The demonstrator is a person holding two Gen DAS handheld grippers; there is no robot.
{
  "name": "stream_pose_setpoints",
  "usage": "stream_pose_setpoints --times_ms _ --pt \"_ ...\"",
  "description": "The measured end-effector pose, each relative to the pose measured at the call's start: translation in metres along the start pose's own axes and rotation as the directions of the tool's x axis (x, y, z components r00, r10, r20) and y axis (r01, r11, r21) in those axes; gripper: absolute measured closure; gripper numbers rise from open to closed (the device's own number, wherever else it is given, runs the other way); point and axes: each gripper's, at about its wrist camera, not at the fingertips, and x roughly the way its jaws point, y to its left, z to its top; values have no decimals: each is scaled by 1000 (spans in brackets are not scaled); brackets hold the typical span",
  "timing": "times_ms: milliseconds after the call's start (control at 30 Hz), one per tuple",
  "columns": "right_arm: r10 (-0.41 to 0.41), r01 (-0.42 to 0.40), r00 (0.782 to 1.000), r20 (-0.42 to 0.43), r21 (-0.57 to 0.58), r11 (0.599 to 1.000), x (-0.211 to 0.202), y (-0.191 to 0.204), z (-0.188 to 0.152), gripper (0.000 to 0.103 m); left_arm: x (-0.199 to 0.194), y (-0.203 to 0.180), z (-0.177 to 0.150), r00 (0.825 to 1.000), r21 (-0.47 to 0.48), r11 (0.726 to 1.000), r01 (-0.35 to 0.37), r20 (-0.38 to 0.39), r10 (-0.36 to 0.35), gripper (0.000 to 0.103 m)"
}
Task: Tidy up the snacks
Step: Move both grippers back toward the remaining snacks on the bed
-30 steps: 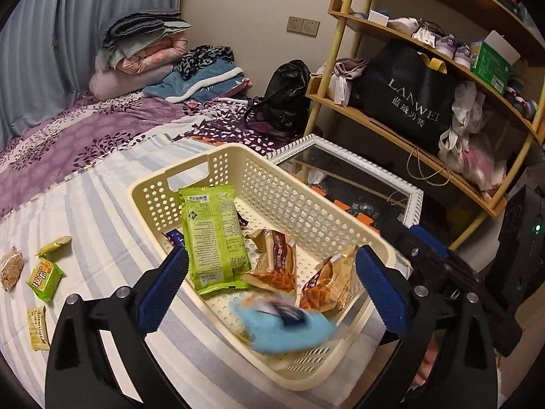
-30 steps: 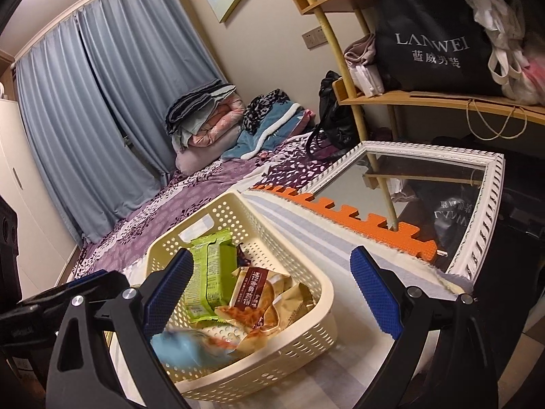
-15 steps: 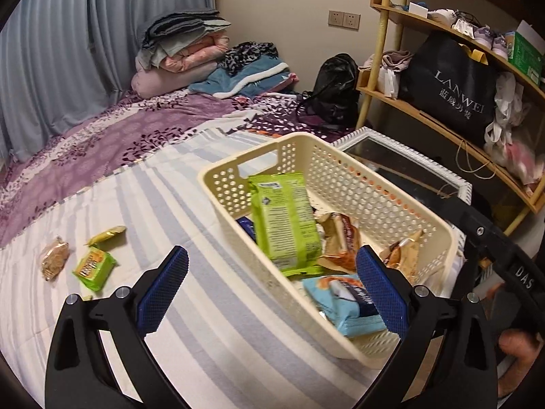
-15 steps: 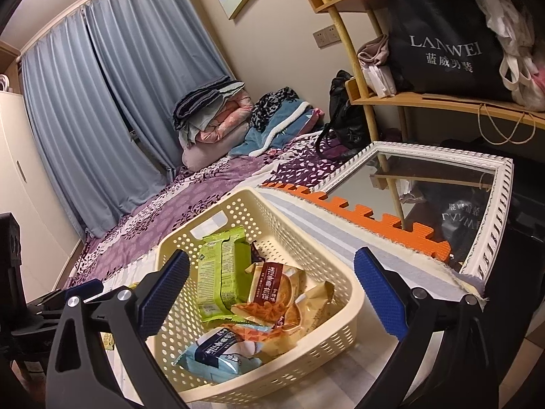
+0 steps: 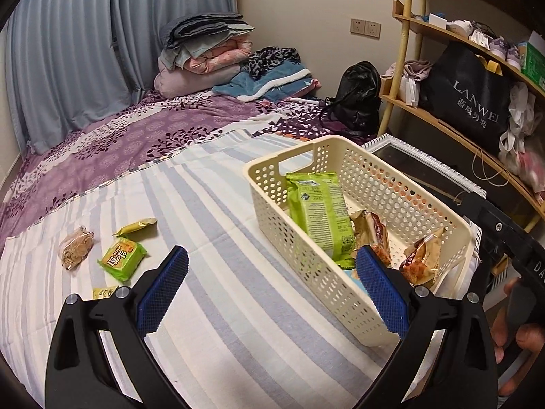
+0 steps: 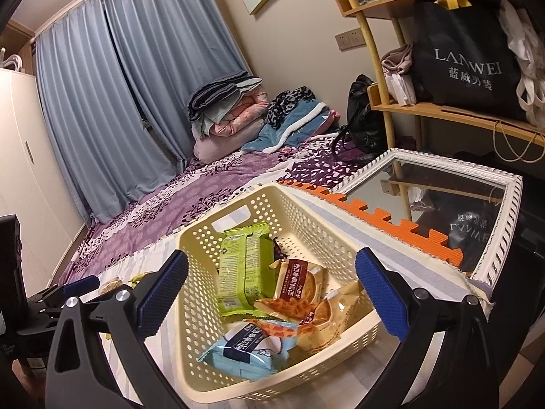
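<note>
Now both grippers are held low above the striped bed sheet (image 5: 211,204), each with its jaws spread wide and nothing between them. The left gripper (image 5: 272,293) looks across the sheet, with its right finger in front of the near wall of the cream plastic basket (image 5: 306,259). The right gripper (image 6: 270,294) looks down into the same basket from the other side, so the basket sits between its two fingers in the view. Inside the basket a long green snack packet (image 6: 243,272) leans along one wall; beside it lie a brown and orange pastry packet (image 6: 296,286) and a light blue packet (image 6: 248,347), which is closest to the right gripper. In the left view the blue packet is almost fully hidden behind the right finger and the basket wall. Well apart from the basket, on the sheet, four snacks lie loose: a small green packet (image 5: 122,259), a clear bag with something brown (image 5: 75,247), a yellow-green wrapper (image 5: 136,226), and a yellow sachet (image 5: 105,293) that is partly covered by the left finger. At the right edge of the left view the person's hand (image 5: 511,334) is cut off by the frame. A white-framed mirror (image 6: 439,201) lies beside the bed.
</note>
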Motion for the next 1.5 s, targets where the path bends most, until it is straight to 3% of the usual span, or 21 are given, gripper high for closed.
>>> stream_pose_setpoints --times_ms 400,600,867,1500 --pt "35 -37 999 -24 -98 994 0 42 -2 5 -15 35 -14 998 -49 997 -54 16 55 3" --pt "14 -24 998 -59 -162 986 6 66 -8 5 -23 57 -21 997 -83 994 -77 25 80 3" --pt "66 -85 994 -88 -228 970 8 99 -19 5 -33 91 -33 992 -138 984 -113 32 119 3" --pt "118 -174 978 -171 -368 913 19 158 -49 5 -27 145 -66 983 -227 956 -184 -31 182 3"
